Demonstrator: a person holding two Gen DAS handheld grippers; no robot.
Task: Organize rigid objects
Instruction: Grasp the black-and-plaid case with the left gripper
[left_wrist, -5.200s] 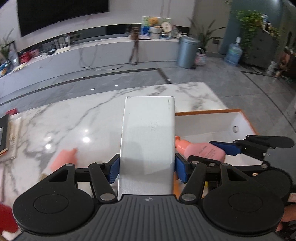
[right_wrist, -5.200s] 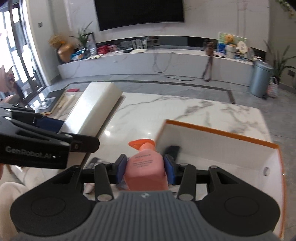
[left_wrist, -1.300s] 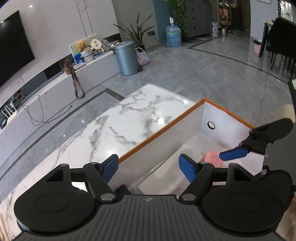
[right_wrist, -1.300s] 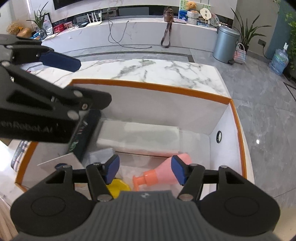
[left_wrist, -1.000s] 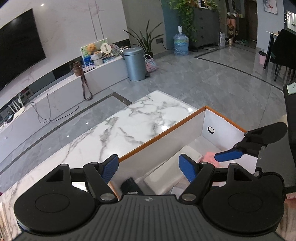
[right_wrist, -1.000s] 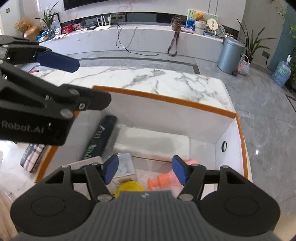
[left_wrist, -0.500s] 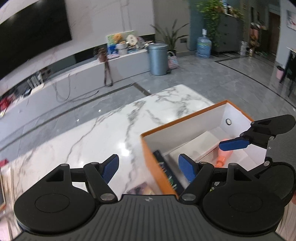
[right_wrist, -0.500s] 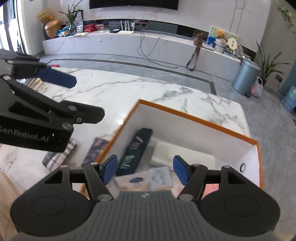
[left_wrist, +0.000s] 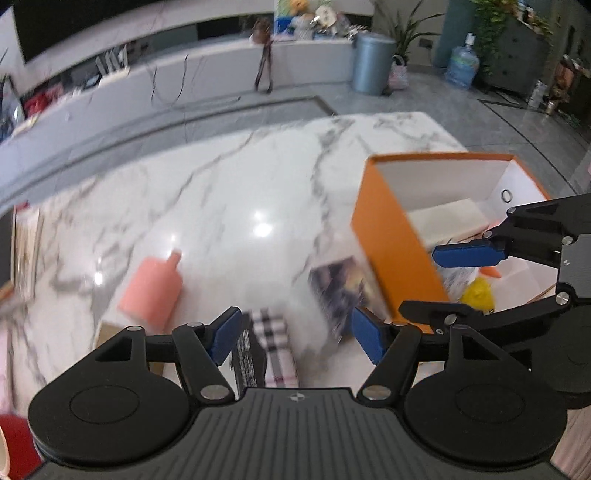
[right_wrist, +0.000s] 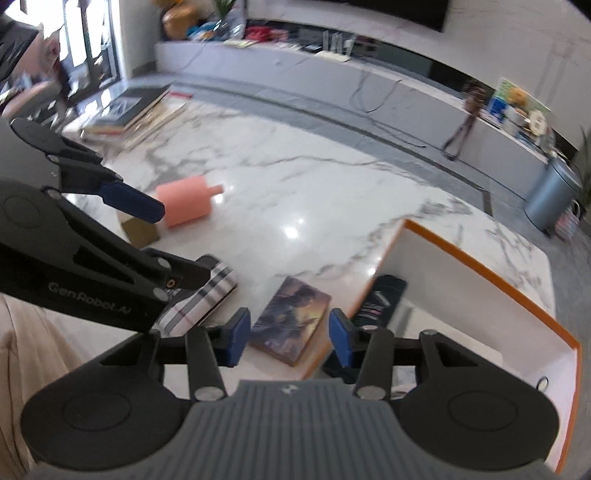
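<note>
Swung off the orange box (left_wrist: 391, 236) since a second ago, left gripper (left_wrist: 295, 336) spread empty over the plaid case (left_wrist: 273, 343), pink bottle (left_wrist: 153, 286) loose beyond; seen from right wrist, right gripper (right_wrist: 290, 336) likewise agape above the picture book (right_wrist: 291, 319), beside the box, ready for picking.

Open marble (right_wrist: 295, 184) between pink bottle (right_wrist: 186, 205) and orange box (right_wrist: 491, 273). Near edge crowded: plaid case (right_wrist: 207, 299), book (right_wrist: 291, 319) against the box wall
</note>
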